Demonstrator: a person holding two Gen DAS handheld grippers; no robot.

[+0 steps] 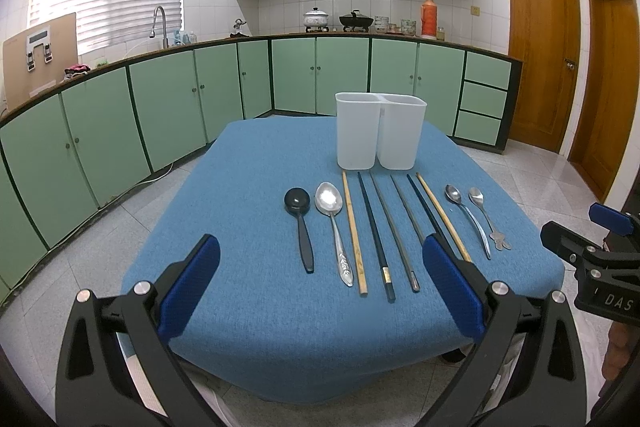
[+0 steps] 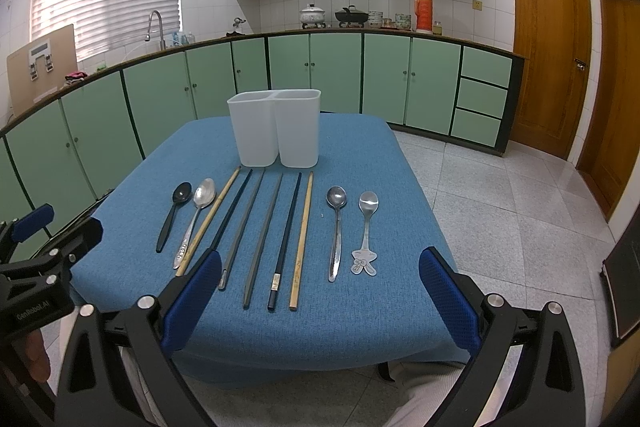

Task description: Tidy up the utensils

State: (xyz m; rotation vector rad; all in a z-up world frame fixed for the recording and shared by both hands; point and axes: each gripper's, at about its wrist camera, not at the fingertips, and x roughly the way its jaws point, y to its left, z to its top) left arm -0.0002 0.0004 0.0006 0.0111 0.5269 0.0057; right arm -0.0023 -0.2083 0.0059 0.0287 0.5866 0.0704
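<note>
The left tool (image 1: 320, 291) hovers spread wide and holding nothing at the near edge of the worktop (image 1: 248, 227), and the right tool (image 2: 320, 295) hangs just as released and unladen beside it. Past their blue pads the utensils lie flat in a row: a black spoon (image 1: 302, 227) far left, a large steel spoon (image 1: 334, 227), then six chopsticks (image 2: 260, 231) (two bamboo ones flanking four dark ones), then a slim steel spoon (image 2: 336, 231) and a short spoon with a rabbit-shaped handle (image 2: 366, 231) at the right. Beyond them stands a white two-compartment holder (image 1: 380, 131), upright, with nothing seen sticking out of it. Sorting appears not yet begun; the step in hand is likely the first pick. That calls for lowering one tool over a single handle, closing squarely across it, and lifting it toward a compartment.
</note>
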